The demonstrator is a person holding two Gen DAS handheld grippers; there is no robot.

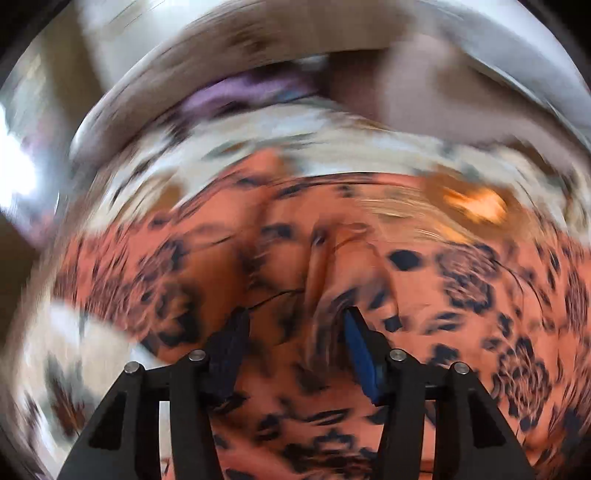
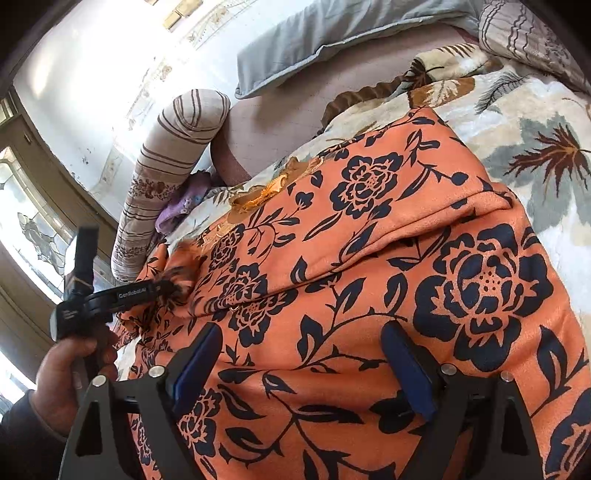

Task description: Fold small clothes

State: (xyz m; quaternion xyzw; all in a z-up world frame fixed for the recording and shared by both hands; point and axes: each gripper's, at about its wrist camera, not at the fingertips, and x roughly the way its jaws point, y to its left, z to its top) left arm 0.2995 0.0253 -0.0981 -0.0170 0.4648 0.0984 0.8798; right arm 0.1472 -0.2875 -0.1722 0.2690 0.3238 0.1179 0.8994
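On the bed, close under my right gripper (image 2: 301, 363), lies the orange garment (image 2: 369, 277) with dark blue flowers; the jaws stand wide apart over the cloth and hold nothing. The right wrist view is sharp and shows the whole scene. The left wrist view is strongly blurred: there I see only the left gripper (image 1: 295, 325) over the same orange cloth (image 1: 424, 295), with a raised ridge of fabric between the half-closed fingers. Whether the pads press on it, I cannot tell.

Only the right view shows the left gripper (image 2: 168, 291) from outside, held by a hand (image 2: 70, 373) at the left edge of the bed, its tip at the garment's bunched corner.

The garment rests on a cream blanket (image 2: 517, 122) with leaf print. A fold runs across its middle. Its long axis goes from my right gripper toward the far side of the bed, where a gold-trimmed edge (image 2: 266, 192) points to the pillows. Beyond are a purple cloth (image 2: 177, 210), a striped bolster (image 2: 166, 166) and a grey pillow (image 2: 332, 33) near the wall.
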